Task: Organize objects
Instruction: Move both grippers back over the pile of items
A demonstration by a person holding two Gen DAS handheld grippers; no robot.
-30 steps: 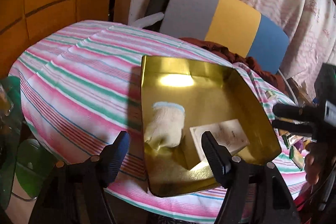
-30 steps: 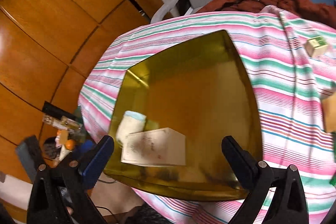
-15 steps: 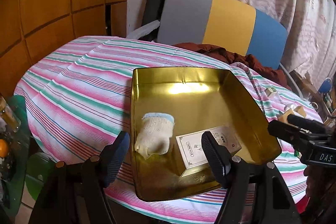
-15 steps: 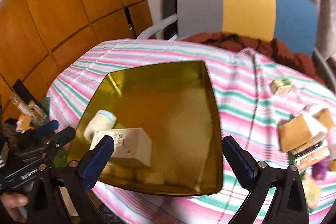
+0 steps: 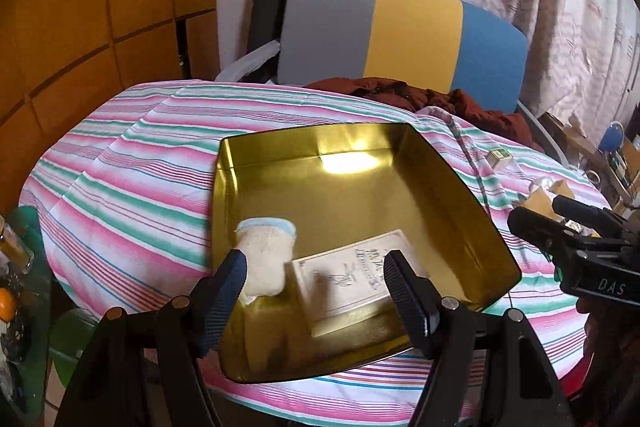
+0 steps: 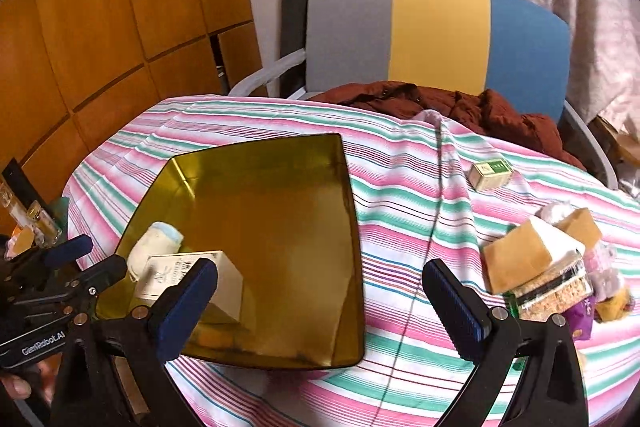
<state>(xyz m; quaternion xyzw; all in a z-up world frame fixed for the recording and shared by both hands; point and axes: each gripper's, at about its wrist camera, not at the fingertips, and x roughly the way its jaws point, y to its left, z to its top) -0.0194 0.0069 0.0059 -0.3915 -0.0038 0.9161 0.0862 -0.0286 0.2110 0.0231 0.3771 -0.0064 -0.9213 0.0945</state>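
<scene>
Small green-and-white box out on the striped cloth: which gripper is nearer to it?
Right. The right gripper hangs over the gold tin tray's right edge, the small green-and-white box ahead to its right. The left gripper sits at the tray's near-left corner, farther off.

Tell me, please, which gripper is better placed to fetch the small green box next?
Probably right. The right gripper is open and empty with the small green box ahead on its side; the left gripper faces the gold tray.
</scene>
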